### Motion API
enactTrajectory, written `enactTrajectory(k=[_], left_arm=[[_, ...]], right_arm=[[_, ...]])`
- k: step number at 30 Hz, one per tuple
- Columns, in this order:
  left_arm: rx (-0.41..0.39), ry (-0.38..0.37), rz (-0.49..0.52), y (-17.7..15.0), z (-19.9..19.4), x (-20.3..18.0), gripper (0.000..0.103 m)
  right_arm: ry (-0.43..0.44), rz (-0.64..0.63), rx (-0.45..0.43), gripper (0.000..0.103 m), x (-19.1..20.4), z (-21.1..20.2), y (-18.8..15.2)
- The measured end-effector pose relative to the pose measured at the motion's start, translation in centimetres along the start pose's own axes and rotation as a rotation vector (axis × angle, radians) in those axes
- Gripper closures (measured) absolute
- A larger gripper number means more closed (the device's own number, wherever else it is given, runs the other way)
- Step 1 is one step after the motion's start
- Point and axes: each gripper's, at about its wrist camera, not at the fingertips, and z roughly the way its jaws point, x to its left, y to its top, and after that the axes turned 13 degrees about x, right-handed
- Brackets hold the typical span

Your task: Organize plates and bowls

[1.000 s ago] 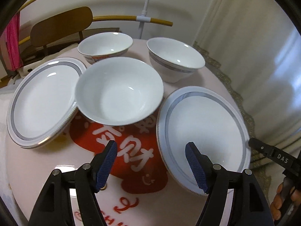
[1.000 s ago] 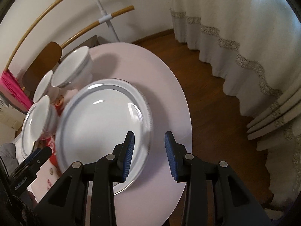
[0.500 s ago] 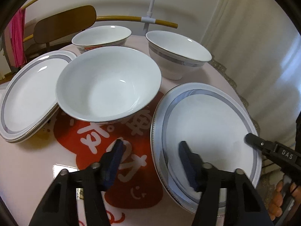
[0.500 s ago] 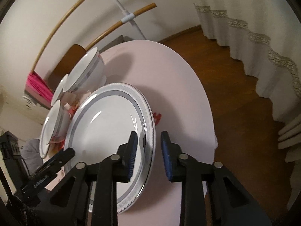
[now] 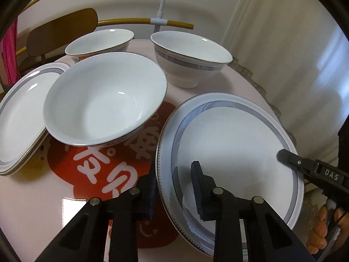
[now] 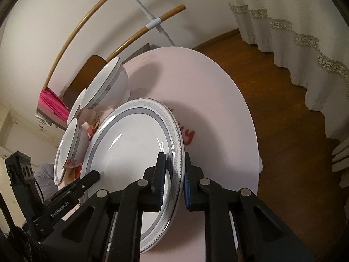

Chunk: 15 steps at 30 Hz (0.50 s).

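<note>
Both tools just closing. Left tool (image 5: 174,187) straddles near rim of plate (image 5: 235,144), still on table (image 5: 32,214). Right tool (image 6: 174,174) pinches opposite rim. Bowl (image 5: 104,100) ahead-left. Two-handed grip nearly set; lift likely next.

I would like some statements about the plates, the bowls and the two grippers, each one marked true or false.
1. Both grippers straddle the rim of the same plate. True: the left gripper and right gripper have just been closing on it.
2. Three bowls stand on the table. True.
3. The large bowl holds soup. False: it is empty.
4. The banded bowl is stacked on the plate. False: it stands apart, behind it.
</note>
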Motion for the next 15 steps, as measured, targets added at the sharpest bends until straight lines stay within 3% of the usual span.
enactTrajectory(k=[9,15], left_arm=[[0.006,-0.096,0.076,-0.7,-3.7,0.2,0.085],[-0.01,-0.174,0.149,-0.9,-7.8,2.6,0.085]], right_arm=[[-0.02,0.057,-0.03,0.091,0.8,-3.7,-3.2],[-0.04,0.101,-0.083,0.091,3.9,-6.6,-6.1]])
